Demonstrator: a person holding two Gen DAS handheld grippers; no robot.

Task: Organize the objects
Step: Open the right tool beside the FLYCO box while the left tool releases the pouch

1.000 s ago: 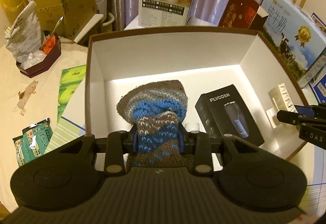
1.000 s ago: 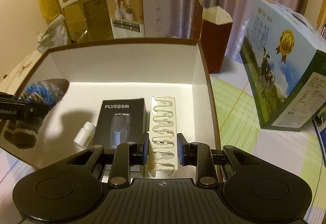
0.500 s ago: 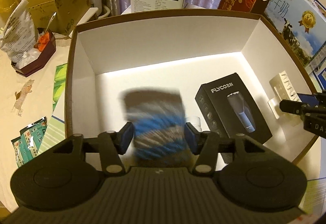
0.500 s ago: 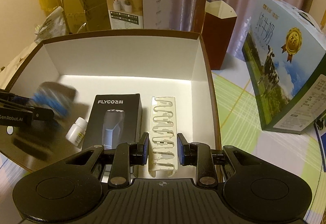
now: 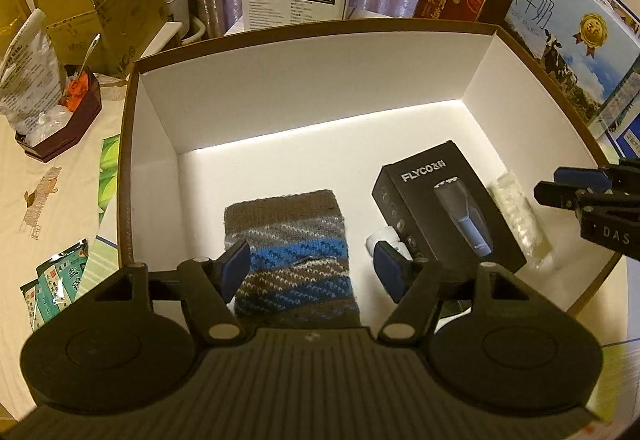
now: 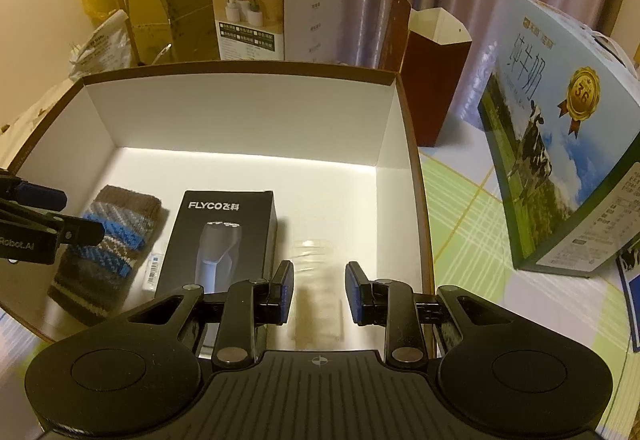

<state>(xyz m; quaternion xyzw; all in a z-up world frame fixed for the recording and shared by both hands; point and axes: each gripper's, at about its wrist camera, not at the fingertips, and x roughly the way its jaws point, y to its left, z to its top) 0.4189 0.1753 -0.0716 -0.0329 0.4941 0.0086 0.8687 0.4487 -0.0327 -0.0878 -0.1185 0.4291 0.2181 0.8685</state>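
A brown-rimmed white box [image 5: 304, 87] [image 6: 240, 107] holds the objects. A knitted blue, brown and grey sleeve [image 5: 290, 256] [image 6: 106, 244] lies flat on its floor at the near left. My left gripper [image 5: 310, 268] stands open above it, not touching. A black FLYCO shaver carton [image 5: 444, 199] [image 6: 224, 236] lies in the middle, with a small white bottle [image 5: 384, 236] [image 6: 154, 268] beside it. A pale clip strip [image 5: 518, 211] [image 6: 318, 288], blurred in the right wrist view, sits by the right wall, between the parted fingers of my open right gripper [image 6: 319, 292] [image 5: 576, 195].
Behind the box stand a white humidifier carton [image 6: 276, 7], a dark red paper box [image 6: 432, 79] and tan cartons [image 5: 100, 7]. A blue milk carton [image 6: 560, 167] stands to the right. On the left lie a dark tray [image 5: 60, 119] and green packets [image 5: 56, 288].
My left gripper opened and the knitted sleeve dropped flat onto the box floor. My right gripper opened and let go of the clip strip, which now shows motion blur.
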